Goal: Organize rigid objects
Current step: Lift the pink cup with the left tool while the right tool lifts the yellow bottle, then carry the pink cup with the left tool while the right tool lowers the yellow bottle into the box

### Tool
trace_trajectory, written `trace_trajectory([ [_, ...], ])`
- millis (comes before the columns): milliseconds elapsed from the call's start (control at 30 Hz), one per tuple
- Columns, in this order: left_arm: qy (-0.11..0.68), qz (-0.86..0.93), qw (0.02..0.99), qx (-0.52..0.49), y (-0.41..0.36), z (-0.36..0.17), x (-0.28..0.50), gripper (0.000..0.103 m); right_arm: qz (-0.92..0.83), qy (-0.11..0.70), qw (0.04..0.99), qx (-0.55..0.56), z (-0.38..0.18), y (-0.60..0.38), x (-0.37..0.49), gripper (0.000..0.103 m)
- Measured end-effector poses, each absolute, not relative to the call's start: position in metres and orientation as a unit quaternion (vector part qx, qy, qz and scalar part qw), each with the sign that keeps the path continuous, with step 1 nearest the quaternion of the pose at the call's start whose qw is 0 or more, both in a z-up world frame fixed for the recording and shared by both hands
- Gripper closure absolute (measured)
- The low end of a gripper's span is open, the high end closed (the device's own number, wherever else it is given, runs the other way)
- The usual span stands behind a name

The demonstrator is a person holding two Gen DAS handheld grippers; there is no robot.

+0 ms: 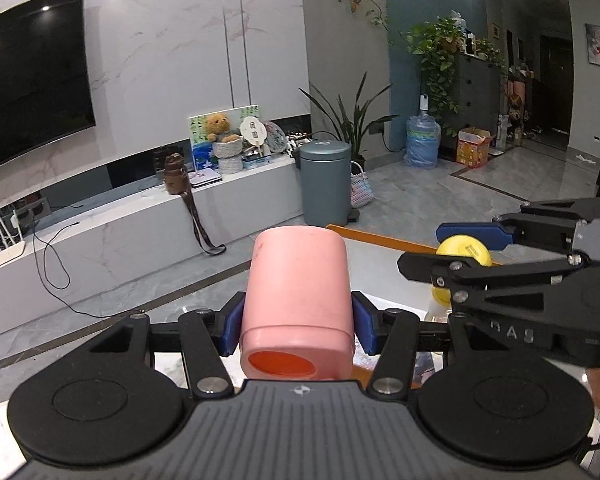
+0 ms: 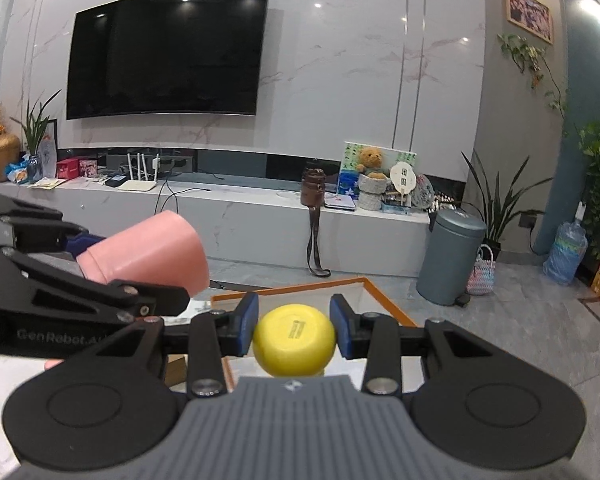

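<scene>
The pink cup [image 1: 298,284] looks like smooth matt plastic, and the yellow object [image 2: 294,339] like smooth plastic with a slight sheen. The left gripper [image 1: 298,322] and right gripper [image 2: 294,326] show matt black plastic arms, blue pads [image 1: 231,326] and bright metal pins

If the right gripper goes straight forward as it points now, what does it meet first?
Probably nothing close. The right gripper, shut on the yellow object, points over the orange-edged table toward the TV bench; depth is unclear.

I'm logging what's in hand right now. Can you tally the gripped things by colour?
Pink: 1, the pink cup lying sideways in the left gripper
Yellow: 1, the yellow object in the right gripper
Total: 2
</scene>
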State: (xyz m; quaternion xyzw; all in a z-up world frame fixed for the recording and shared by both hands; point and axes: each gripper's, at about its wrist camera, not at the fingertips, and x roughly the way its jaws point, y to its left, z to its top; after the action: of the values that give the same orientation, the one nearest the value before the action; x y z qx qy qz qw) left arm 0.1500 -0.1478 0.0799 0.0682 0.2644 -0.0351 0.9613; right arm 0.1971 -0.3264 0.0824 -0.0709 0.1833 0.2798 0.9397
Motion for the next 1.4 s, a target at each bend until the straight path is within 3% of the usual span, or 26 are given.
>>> trace_trajectory([
  [633,0.301,-0.06,0.948,0.08,-0.172,0.07,0.194,0.041,0.229,0.24,0.943,-0.011,0.084,-0.368,0.272,0.064],
  [1400,0.425,-0.052,0.894,0.132,-0.192,0.019,0.283,0.041,0.201,0.407,0.89,0.046,0.022,-0.357,0.37,0.064],
])
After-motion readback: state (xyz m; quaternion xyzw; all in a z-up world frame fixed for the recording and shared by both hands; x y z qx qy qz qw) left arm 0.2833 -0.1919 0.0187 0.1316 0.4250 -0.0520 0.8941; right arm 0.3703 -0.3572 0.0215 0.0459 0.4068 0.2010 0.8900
